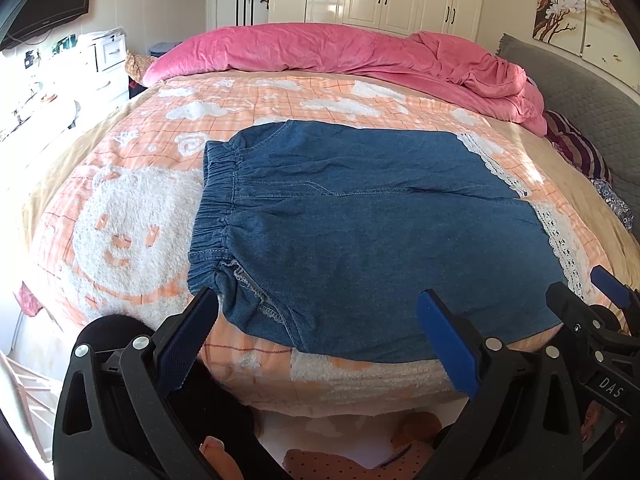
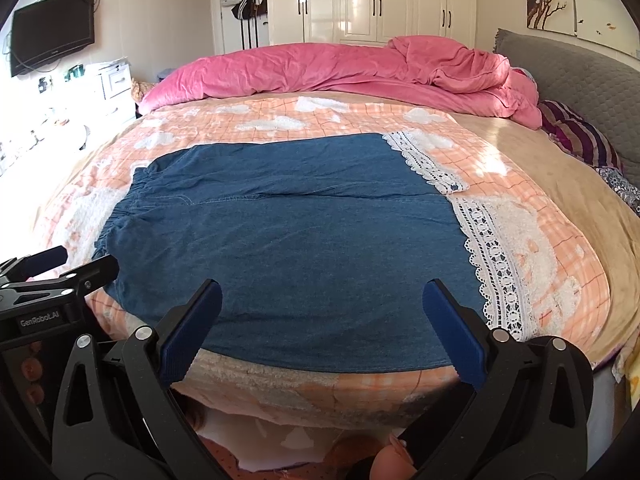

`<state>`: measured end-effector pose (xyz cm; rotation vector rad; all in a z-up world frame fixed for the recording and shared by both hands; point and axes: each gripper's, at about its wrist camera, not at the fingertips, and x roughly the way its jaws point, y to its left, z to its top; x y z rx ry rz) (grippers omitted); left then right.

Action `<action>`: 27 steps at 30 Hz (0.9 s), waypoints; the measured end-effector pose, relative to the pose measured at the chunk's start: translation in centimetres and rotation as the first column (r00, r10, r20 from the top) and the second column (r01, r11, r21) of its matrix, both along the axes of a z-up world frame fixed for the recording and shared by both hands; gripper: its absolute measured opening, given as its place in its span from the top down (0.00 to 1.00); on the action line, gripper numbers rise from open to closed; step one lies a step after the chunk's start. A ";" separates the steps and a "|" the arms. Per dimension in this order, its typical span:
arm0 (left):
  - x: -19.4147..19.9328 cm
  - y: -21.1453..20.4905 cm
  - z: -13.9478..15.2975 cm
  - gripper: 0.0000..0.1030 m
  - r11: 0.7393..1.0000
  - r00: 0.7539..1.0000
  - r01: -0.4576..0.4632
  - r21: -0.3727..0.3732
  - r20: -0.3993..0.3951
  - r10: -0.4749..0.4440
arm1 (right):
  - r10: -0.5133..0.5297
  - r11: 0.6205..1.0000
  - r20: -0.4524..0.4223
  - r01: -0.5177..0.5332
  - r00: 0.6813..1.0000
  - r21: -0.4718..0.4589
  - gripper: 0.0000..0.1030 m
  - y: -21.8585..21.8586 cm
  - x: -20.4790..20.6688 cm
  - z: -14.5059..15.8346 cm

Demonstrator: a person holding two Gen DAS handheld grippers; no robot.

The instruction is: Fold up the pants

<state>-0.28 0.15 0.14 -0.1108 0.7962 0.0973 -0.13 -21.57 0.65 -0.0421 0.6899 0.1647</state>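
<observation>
Pants [image 1: 360, 220]: we see denim lying flat on the orange blanket [image 1: 120, 220], waistband left, lace hems right.
Left gripper [image 1: 318, 304]: jaws spread wide, empty, near edge.
Right gripper [image 2: 322, 294]: likewise spread, holding nothing.

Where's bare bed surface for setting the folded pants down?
Free: the orange blanket left of the denim pants' waistband, and the tan sheet right of the lace hem. Crowded: far edge, under the pink duvet, and by the striped pillow.
</observation>
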 end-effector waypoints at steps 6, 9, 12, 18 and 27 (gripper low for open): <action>-0.1 -0.1 0.0 0.04 1.000 1.000 0.001 0.000 0.000 -0.001 | -0.001 1.000 0.005 0.001 1.000 -0.003 0.08 0.1 -0.1 0.1; 0.0 -0.2 -0.1 0.04 1.000 1.000 0.002 0.003 -0.002 -0.002 | 0.000 1.000 0.004 0.000 1.000 -0.003 0.08 0.0 -0.1 0.1; 0.1 -0.3 0.0 0.04 1.000 1.000 0.004 0.001 -0.003 -0.004 | -0.002 1.000 0.005 0.002 1.000 -0.009 0.08 0.1 -0.1 0.0; 0.2 -0.1 0.1 0.04 1.000 1.000 0.004 0.002 0.001 -0.004 | 0.003 1.000 0.003 -0.003 1.000 -0.016 0.08 0.3 -0.1 -0.1; 0.3 0.1 0.1 0.04 1.000 1.000 -0.001 0.001 -0.001 0.001 | 0.004 1.000 0.003 -0.003 1.000 -0.019 0.08 0.5 -0.1 -0.2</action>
